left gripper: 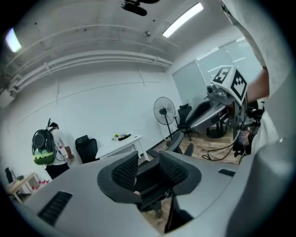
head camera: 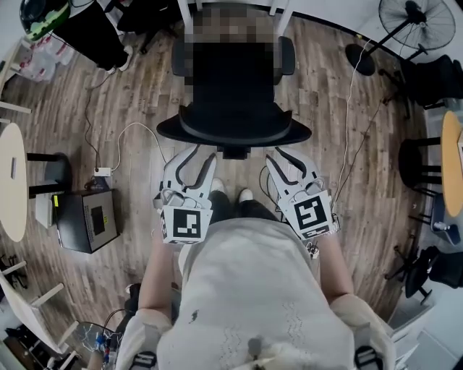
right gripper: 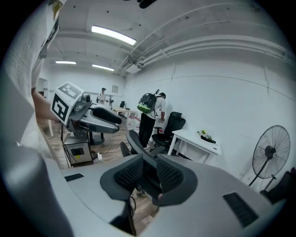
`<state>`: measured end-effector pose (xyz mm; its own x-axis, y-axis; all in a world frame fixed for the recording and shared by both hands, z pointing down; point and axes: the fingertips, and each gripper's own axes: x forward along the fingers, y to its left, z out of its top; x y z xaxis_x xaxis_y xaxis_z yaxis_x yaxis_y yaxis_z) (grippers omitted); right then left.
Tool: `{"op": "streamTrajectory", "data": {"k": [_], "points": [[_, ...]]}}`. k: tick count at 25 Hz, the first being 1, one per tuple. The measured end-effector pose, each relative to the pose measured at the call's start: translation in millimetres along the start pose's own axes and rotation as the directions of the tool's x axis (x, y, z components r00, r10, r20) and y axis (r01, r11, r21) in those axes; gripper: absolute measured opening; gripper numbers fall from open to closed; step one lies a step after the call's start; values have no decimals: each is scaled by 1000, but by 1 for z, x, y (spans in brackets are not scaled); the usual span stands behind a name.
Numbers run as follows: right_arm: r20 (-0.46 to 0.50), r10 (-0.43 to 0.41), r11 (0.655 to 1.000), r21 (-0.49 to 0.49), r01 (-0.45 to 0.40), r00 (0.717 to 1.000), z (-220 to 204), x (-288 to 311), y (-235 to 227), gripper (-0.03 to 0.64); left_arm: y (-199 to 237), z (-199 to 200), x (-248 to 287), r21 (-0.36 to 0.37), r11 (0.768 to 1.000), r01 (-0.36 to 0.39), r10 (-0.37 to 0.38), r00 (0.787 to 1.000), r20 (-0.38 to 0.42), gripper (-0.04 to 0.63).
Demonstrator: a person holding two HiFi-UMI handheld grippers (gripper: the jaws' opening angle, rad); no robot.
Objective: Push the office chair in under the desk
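Observation:
A black office chair (head camera: pixel 234 108) stands in front of me with the curved top of its backrest towards me; its seat points to a white desk (head camera: pixel 281 13) at the top of the head view. My left gripper (head camera: pixel 199 155) and right gripper (head camera: pixel 278 155) hang side by side just short of the backrest, apart from it. Both are open with nothing between their pads. In the left gripper view the chair (left gripper: pixel 178 140) shows past the left gripper (left gripper: pixel 149 169), with the white desk (left gripper: pixel 121 142) behind. The right gripper (right gripper: pixel 145 173) looks at the chair (right gripper: pixel 136 141) and the desk (right gripper: pixel 199 139).
A black box (head camera: pixel 87 220) and a white cable (head camera: pixel 123 137) lie on the wooden floor to the left. A standing fan (head camera: pixel 405 18) and other black chairs (head camera: pixel 434 76) stand at the right. A person with a green backpack (right gripper: pixel 150 106) stands near the desk.

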<state>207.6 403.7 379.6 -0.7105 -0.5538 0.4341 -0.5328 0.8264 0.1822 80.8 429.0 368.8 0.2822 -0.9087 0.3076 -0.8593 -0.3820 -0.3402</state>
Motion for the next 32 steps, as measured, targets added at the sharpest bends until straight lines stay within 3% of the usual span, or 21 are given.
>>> {"op": "streamTrajectory", "data": {"k": [4, 7, 12, 14, 18, 20, 23, 26, 32], "points": [[-68, 6, 994, -105, -13, 998, -1, 12, 5, 114, -4, -11, 12, 159, 978, 137, -128, 990, -66, 167], [-124, 17, 981, -190, -40, 992, -2, 19, 7, 133, -5, -21, 20, 280, 933, 225, -198, 973, -122, 179], [-197, -14, 937, -344, -56, 980, -1, 33, 5, 155, 0, -22, 31, 390, 867, 309, -263, 950, -169, 184], [-220, -17, 920, -385, -70, 975, -1, 37, 5, 159, -1, -23, 35, 440, 833, 334, -279, 942, -187, 186], [-270, -10, 878, -464, -121, 963, -9, 52, 8, 173, -3, -34, 46, 557, 739, 378, -287, 925, -248, 192], [-288, -6, 859, -492, -142, 958, -11, 63, 12, 173, -1, -42, 49, 577, 715, 395, -294, 919, -264, 193], [-306, -1, 836, -522, -167, 952, -11, 77, 13, 173, 2, -46, 52, 575, 708, 411, -306, 912, -275, 193], [-327, -4, 809, -557, -190, 945, -12, 86, 12, 176, 2, -49, 58, 589, 685, 428, -312, 904, -293, 193], [-363, -36, 734, -642, -222, 931, -21, 101, 15, 187, -6, -58, 68, 649, 604, 464, -329, 886, -327, 193]]}}
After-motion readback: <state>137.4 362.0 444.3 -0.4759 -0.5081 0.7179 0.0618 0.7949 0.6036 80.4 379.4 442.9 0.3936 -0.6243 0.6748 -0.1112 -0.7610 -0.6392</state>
